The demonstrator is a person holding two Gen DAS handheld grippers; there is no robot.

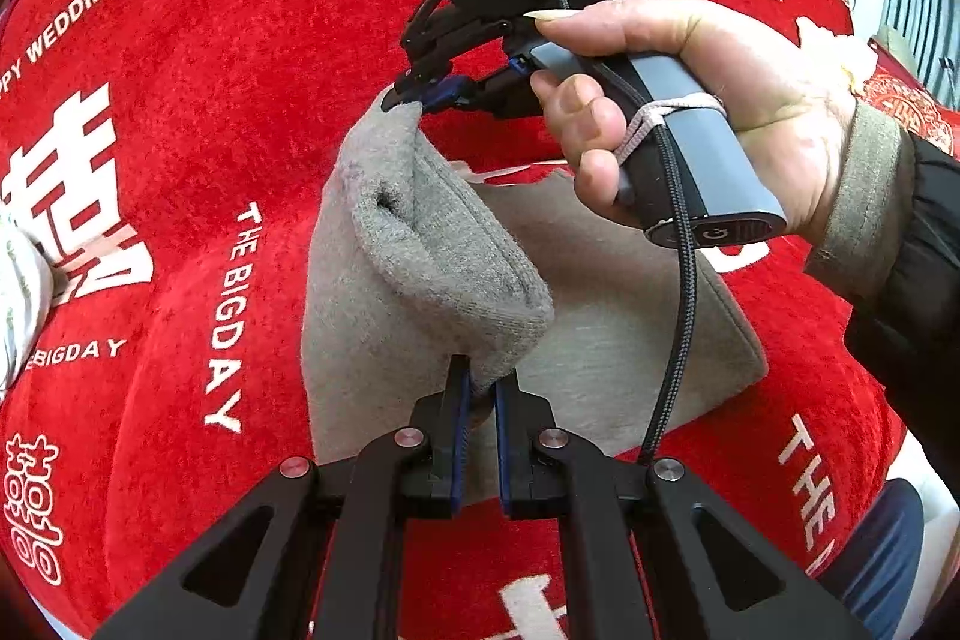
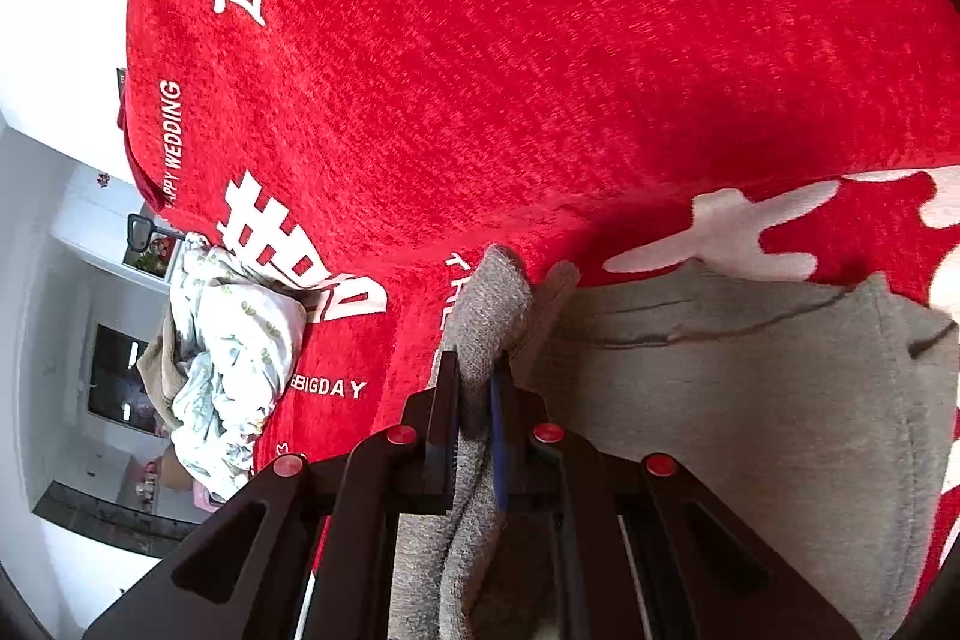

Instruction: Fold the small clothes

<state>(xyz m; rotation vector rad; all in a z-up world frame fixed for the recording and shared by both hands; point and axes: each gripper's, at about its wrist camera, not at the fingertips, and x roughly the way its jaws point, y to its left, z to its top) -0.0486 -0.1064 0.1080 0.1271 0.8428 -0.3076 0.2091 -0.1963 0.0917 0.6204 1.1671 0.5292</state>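
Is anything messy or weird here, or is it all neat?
One thing is messy: a crumpled white patterned garment lies bunched in a heap near the edge of the red blanket, not folded. The grey garment is only mid-fold, one edge pinched and lifted by the left gripper and the right gripper. Nothing looks torn or spilled.

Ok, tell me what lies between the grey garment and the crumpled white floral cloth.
Only bare red blanket with white lettering lies between the grey garment and the white floral cloth, shown in the right wrist view.
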